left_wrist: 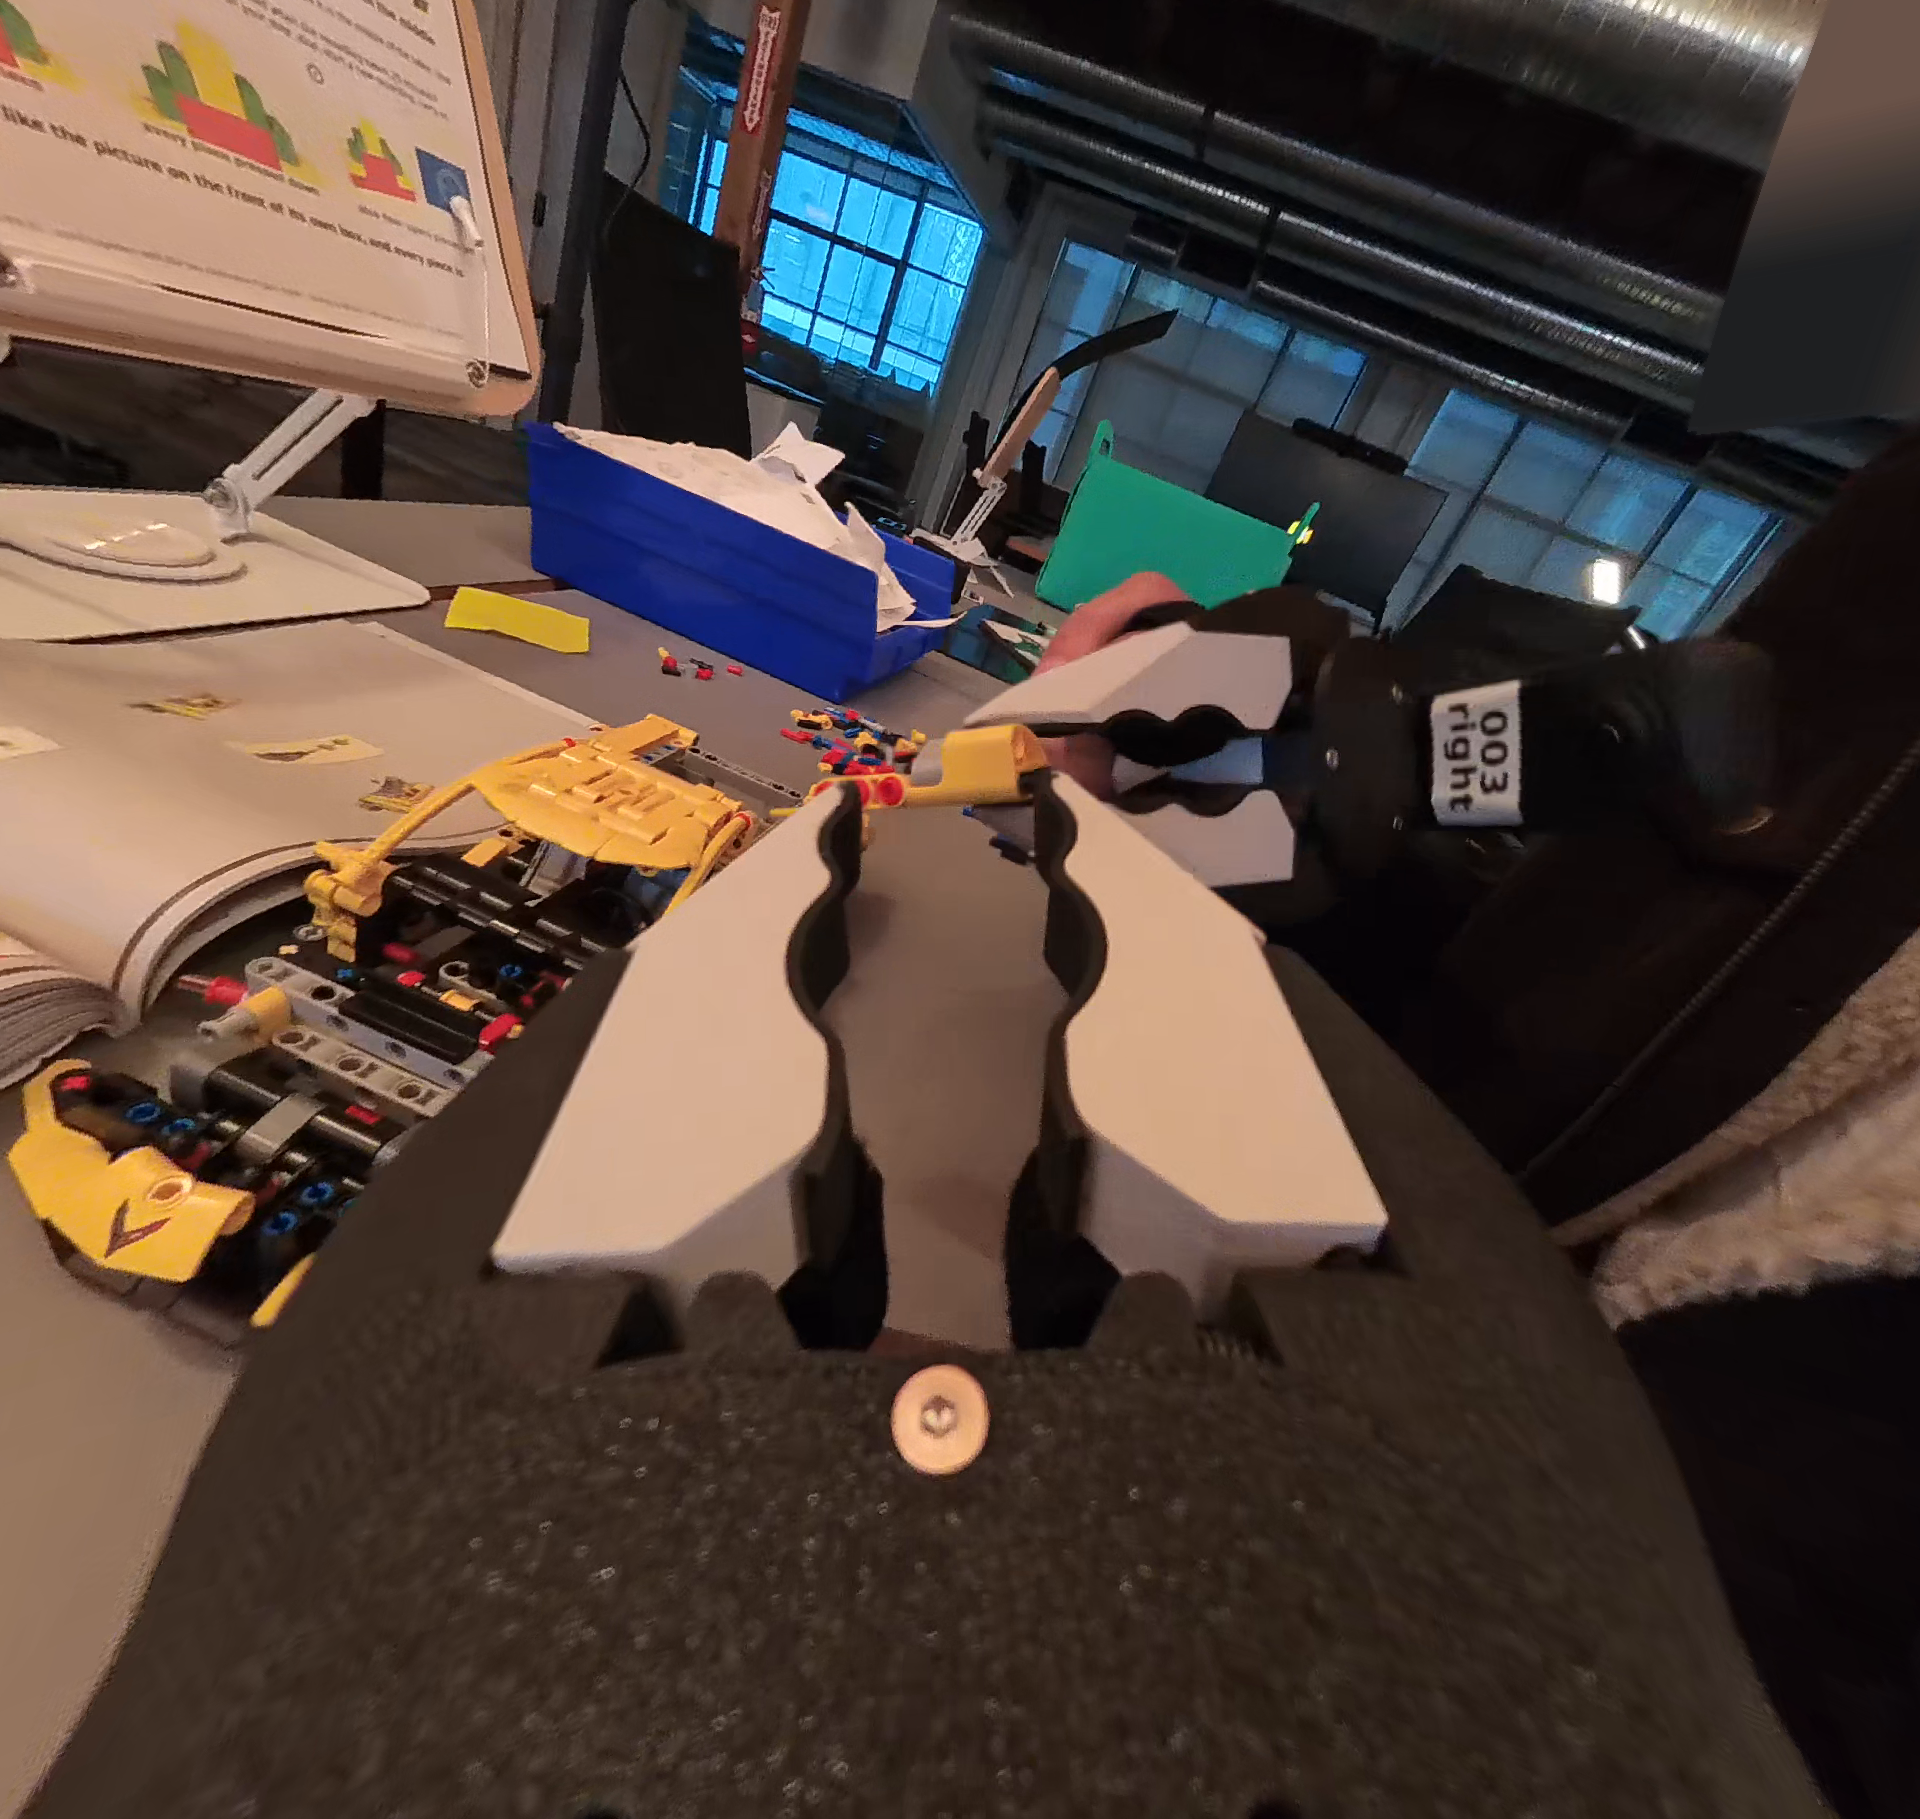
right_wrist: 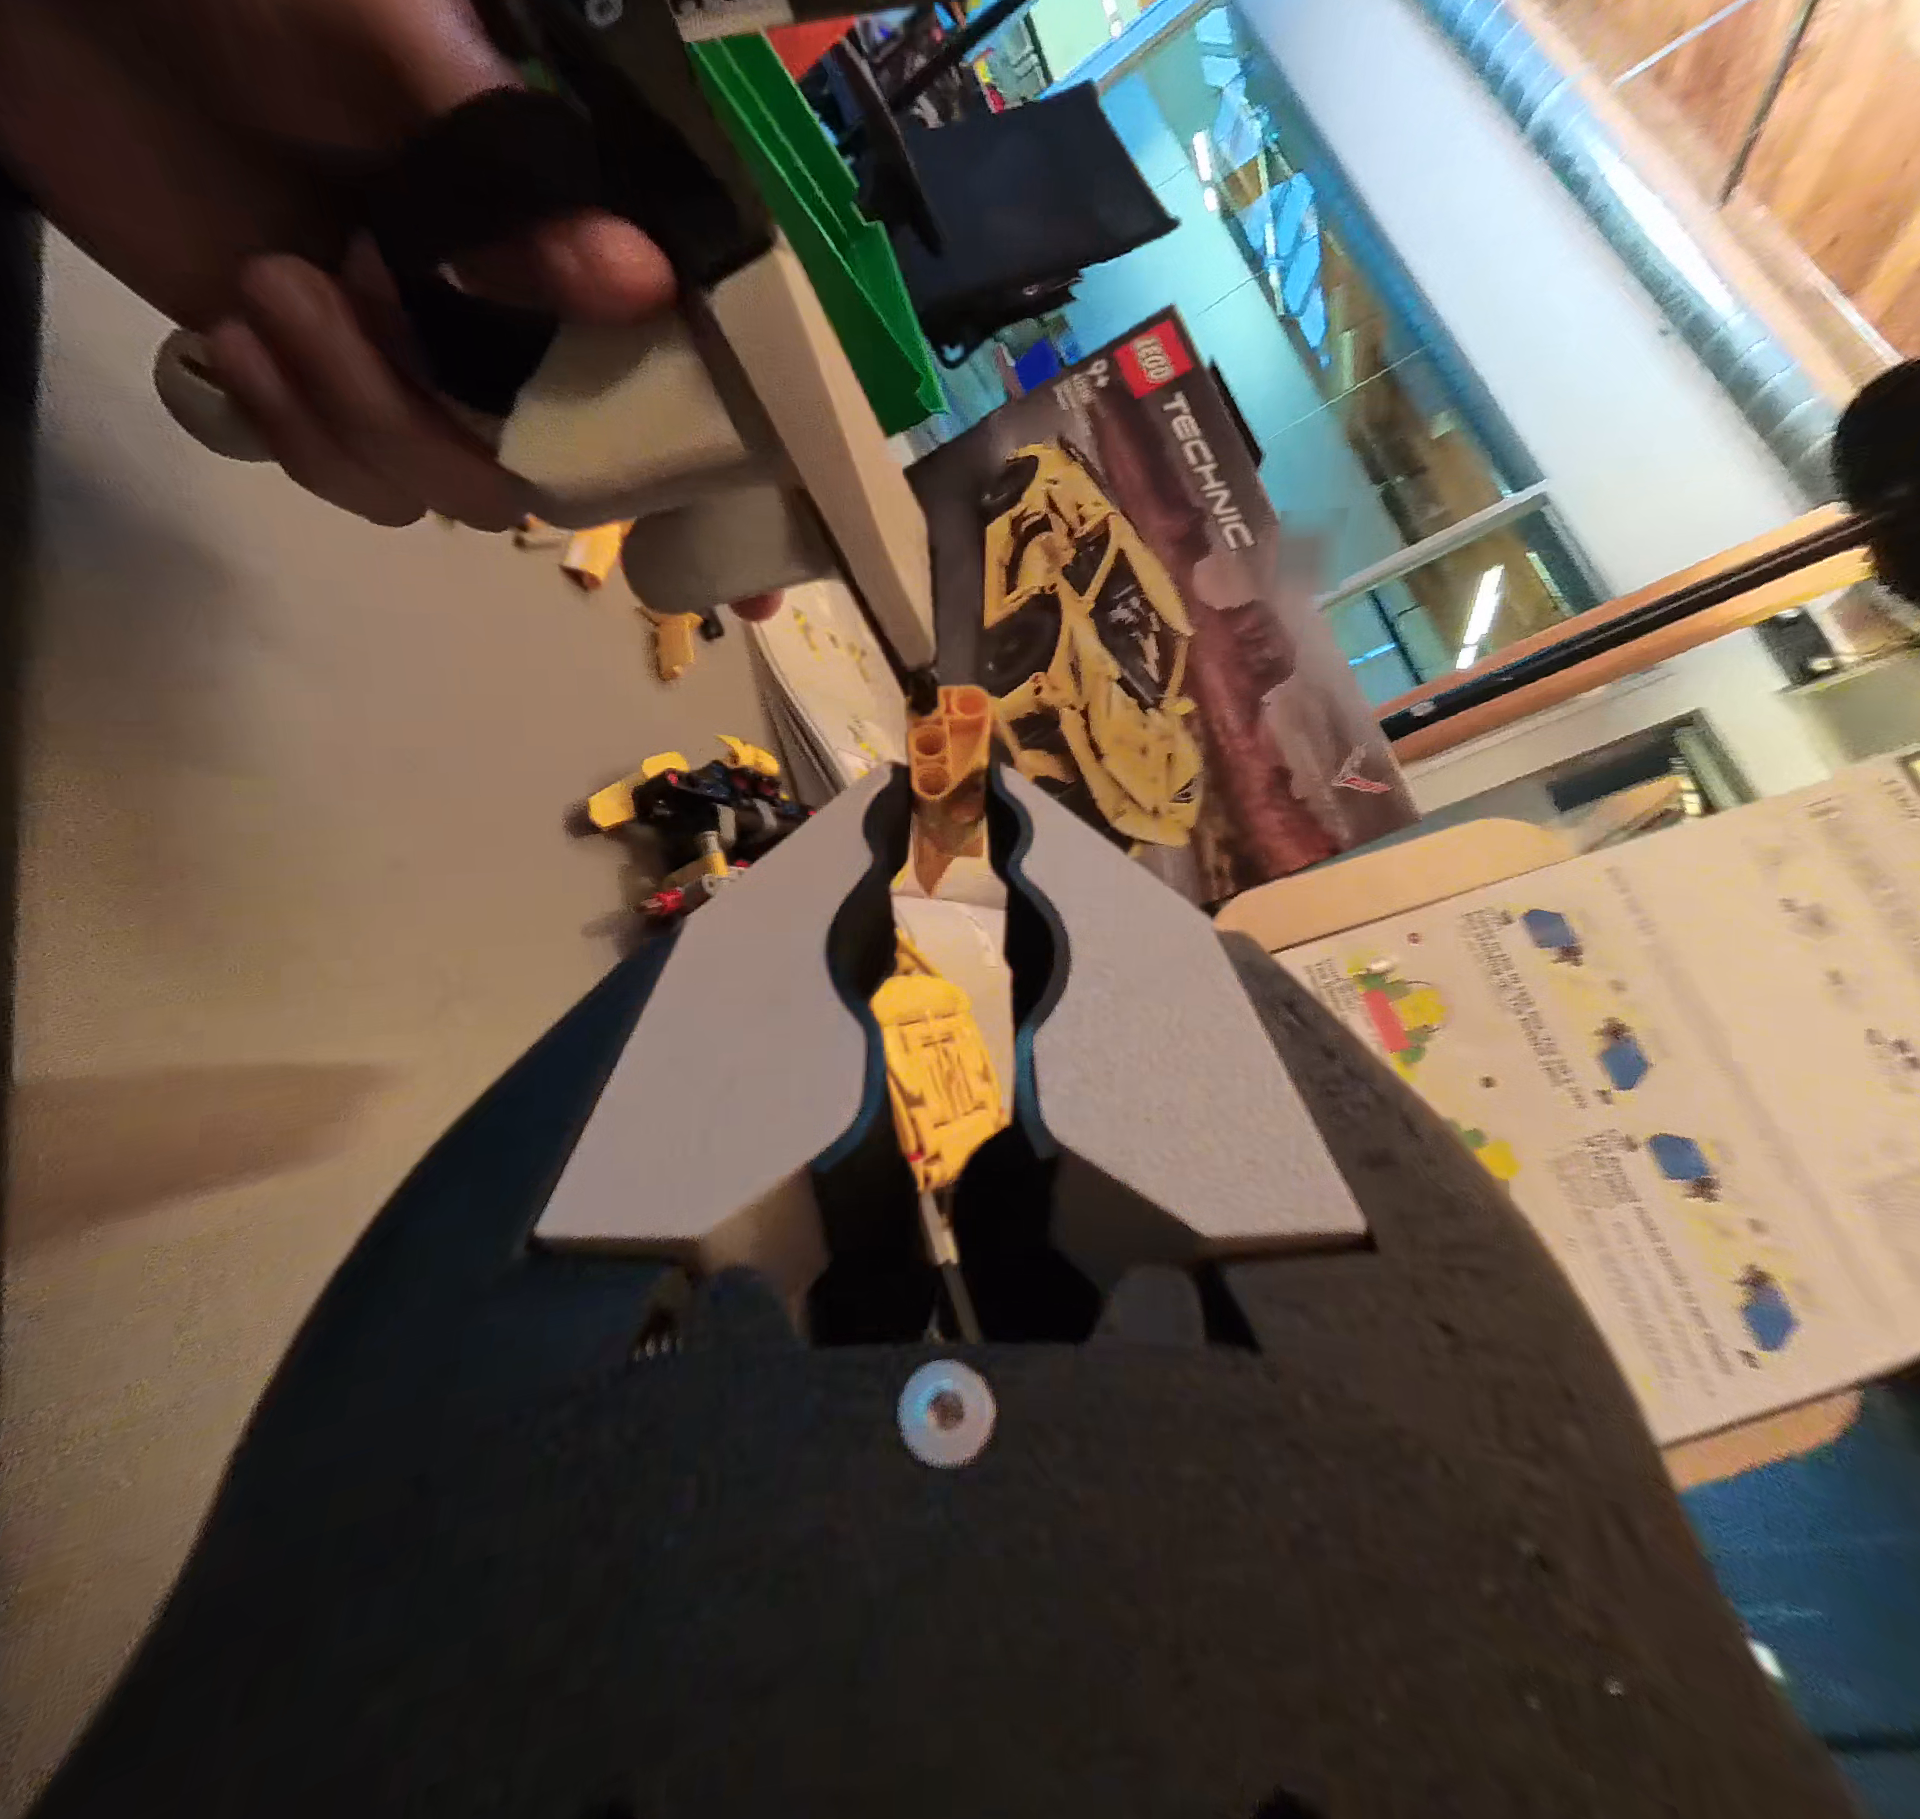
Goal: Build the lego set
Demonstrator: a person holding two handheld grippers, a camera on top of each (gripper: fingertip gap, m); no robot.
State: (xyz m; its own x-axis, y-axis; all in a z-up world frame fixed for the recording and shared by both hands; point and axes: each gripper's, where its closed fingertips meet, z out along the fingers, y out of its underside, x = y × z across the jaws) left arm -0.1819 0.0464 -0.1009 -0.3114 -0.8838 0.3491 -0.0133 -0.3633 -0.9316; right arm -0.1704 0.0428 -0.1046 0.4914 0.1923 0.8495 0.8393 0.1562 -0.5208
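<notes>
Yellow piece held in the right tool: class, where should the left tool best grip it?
Probably the holed end of the yellow piece, which sticks out past the right tool; come from opposite that tool. The rest of it is clamped inside, so only that end is free.

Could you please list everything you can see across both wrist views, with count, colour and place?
car chassis: one, black with yellow panels, on the table left of the left claw.
yellow piece: one, clamped at the right claw's tips.
loose pins: many, red, blue, yellow and black, scattered on the table.
manual: one, white, open beside the chassis.
blue bin: one, holding crumpled paper, at the back of the table.
green bin: one, behind the right claw.
set box: one, showing a yellow car, standing upright.
instruction board: one, white, on a stand.
left claw: open, tips at the yellow piece.
right claw: shut on the yellow piece.
</notes>
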